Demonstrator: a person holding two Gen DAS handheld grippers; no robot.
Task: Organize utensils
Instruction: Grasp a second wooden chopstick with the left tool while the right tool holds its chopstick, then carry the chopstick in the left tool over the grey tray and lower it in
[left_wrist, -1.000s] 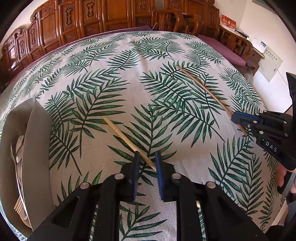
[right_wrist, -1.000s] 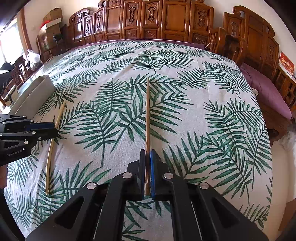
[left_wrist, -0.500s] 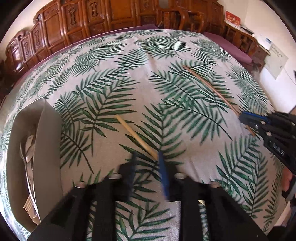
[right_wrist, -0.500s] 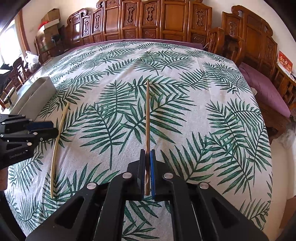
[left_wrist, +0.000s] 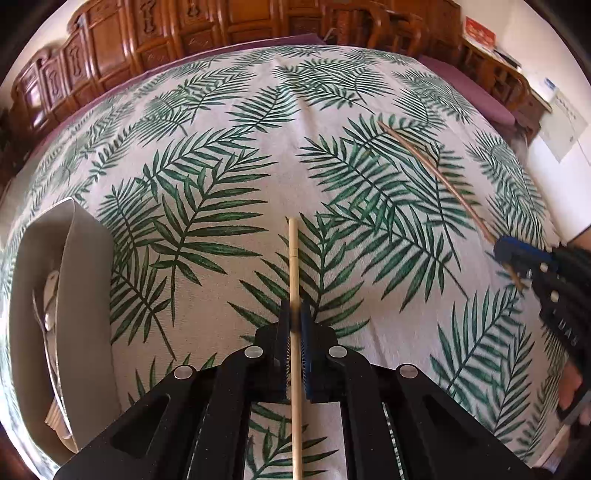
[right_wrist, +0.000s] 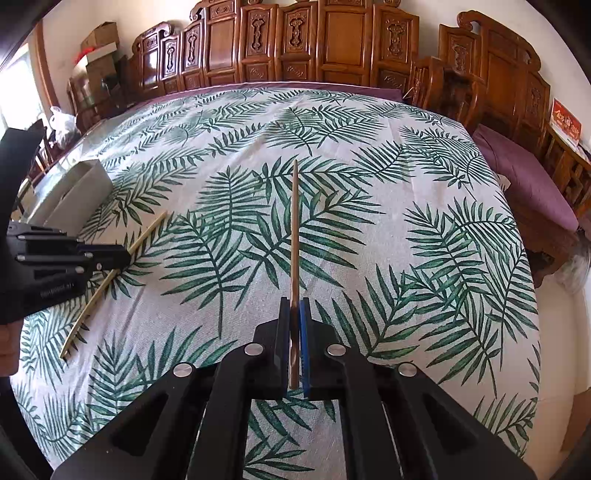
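Note:
My left gripper (left_wrist: 294, 314) is shut on a pale wooden chopstick (left_wrist: 294, 266) that points straight ahead over the leaf-print tablecloth. It also shows in the right wrist view (right_wrist: 110, 275), held by the left gripper (right_wrist: 123, 254). My right gripper (right_wrist: 294, 310) is shut on a darker brown chopstick (right_wrist: 294, 221) pointing forward. That chopstick (left_wrist: 436, 173) and the right gripper (left_wrist: 502, 253) show at the right of the left wrist view. A grey utensil tray (left_wrist: 85, 280) at the left holds spoons (left_wrist: 50, 299).
The tray (right_wrist: 79, 192) sits at the table's left edge. Carved wooden cabinets (right_wrist: 295, 48) and chairs (right_wrist: 439, 88) ring the far side. A purple cushion (right_wrist: 524, 184) lies past the right edge.
My left gripper closed on the pale chopstick, which now points straight ahead instead of lying diagonally. The right gripper still holds the brown chopstick, slightly raised.

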